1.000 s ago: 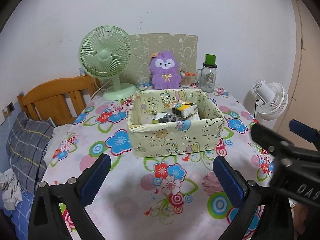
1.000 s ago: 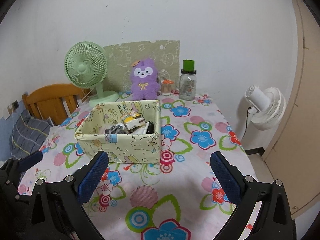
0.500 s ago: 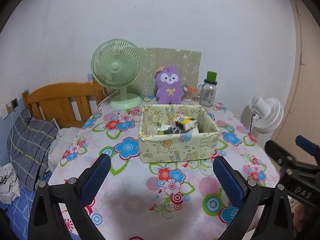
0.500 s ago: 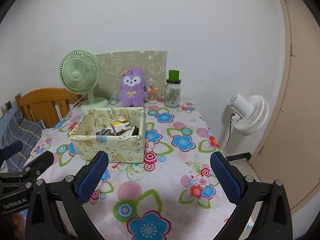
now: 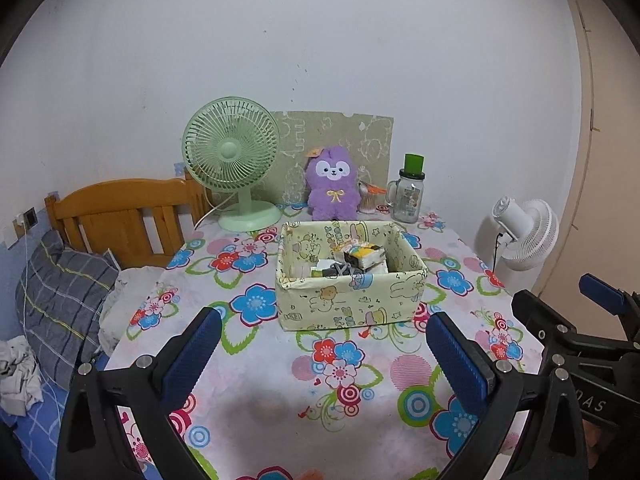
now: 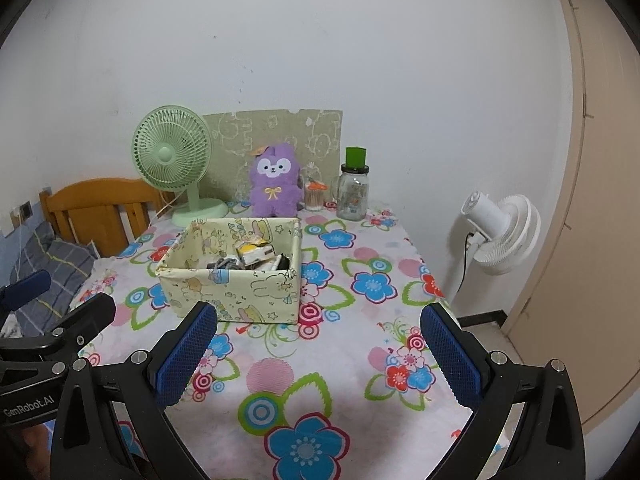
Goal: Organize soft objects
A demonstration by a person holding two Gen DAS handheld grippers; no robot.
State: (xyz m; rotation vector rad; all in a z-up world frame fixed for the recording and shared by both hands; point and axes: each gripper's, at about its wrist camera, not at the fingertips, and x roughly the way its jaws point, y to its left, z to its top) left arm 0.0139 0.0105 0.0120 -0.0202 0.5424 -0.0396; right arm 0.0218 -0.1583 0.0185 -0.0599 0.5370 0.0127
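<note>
A pale yellow cartoon-print fabric box (image 5: pixel 348 302) (image 6: pixel 236 292) sits mid-table with several small items inside, among them a yellow-and-white packet (image 5: pixel 362 254) (image 6: pixel 256 252). A purple plush toy (image 5: pixel 333 184) (image 6: pixel 275 182) stands upright at the table's back against a patterned board. My left gripper (image 5: pixel 324 356) hovers open over the near table edge, well short of the box, holding nothing. My right gripper (image 6: pixel 318 352) is likewise open and empty, nearer the table's right side. Each gripper shows at the edge of the other's view.
A green desk fan (image 5: pixel 234 160) and a glass jar with a green lid (image 5: pixel 408 190) stand at the back of the flowered tablecloth (image 5: pixel 340 380). A wooden headboard (image 5: pixel 120 208) and bedding lie left; a white floor fan (image 6: pixel 500 232) and a door stand right.
Both grippers have pulled back and up from the table; the box and plush look smaller and farther. Both stayed open and empty.
</note>
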